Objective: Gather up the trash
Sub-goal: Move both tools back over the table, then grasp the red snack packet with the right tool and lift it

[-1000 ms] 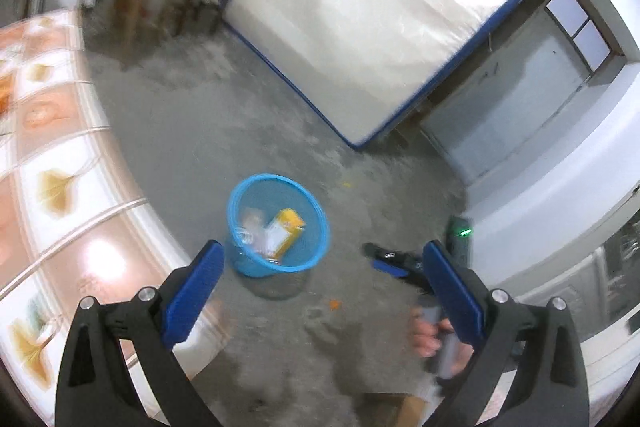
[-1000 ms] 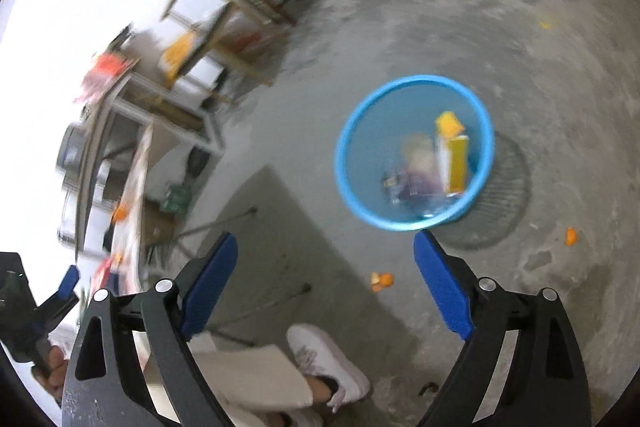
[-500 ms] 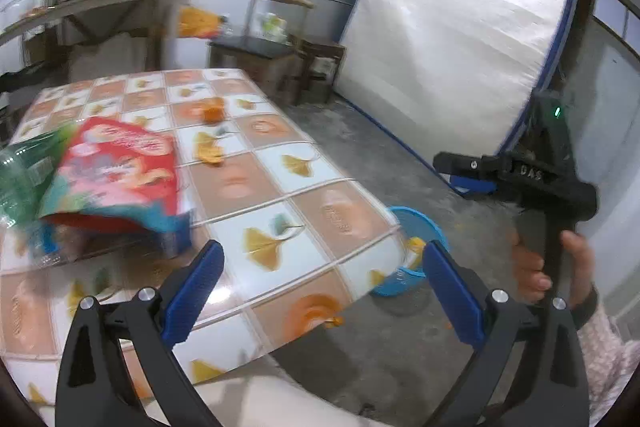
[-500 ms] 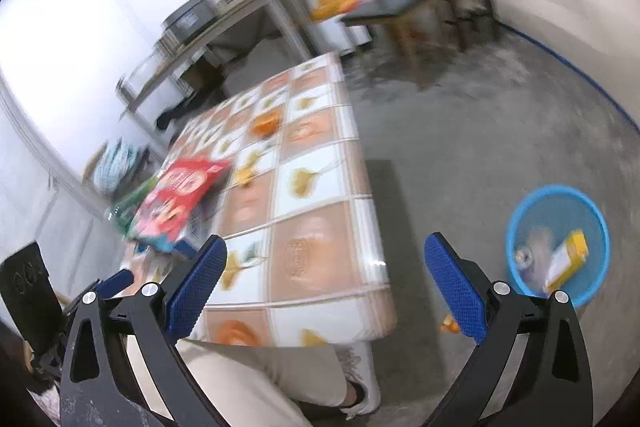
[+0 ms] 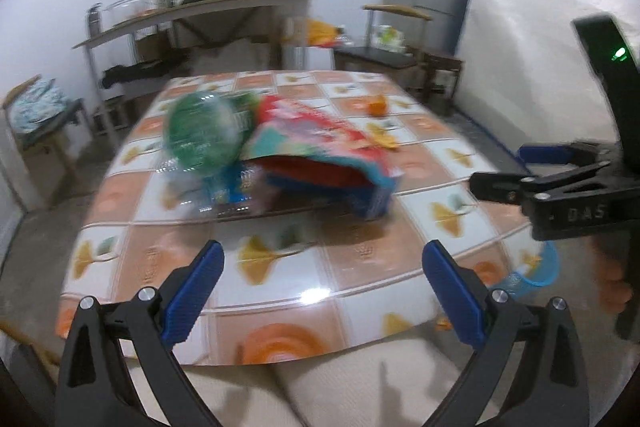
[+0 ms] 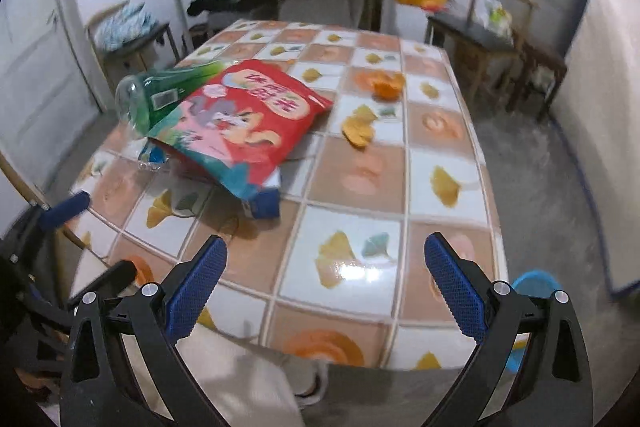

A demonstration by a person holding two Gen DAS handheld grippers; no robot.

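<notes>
Both grippers are over the near edge of the tabletop (image 6: 360,183) and both are empty. The right gripper (image 6: 322,285) has its blue pads spread wide, having just finished opening, with nothing between them but tiled tablecloth. The left gripper (image 5: 320,291) stands spread just as wide, pads clear of everything.

Now the trash. A red snack bag (image 6: 248,119) lies toward the left half of the tabletop, its torn end facing the near edge. A green plastic bottle (image 6: 160,99) lies on its side against the bag's left flank, partly tucked beneath it, close to the left edge. In the left wrist view both are smeared by motion blur. Under the bag's near end something blue and boxy (image 6: 264,205) pokes out; I cannot tell what it is.

Right of the bag sits 1 yellow scrap (image 6: 360,127), and beyond it 1 orange peel (image 6: 386,85) toward the far right corner, both apart from the bag.

The blue basket (image 6: 534,281) is on the floor past the tabletop's near right corner, mostly hidden behind the right gripper's finger.
</notes>
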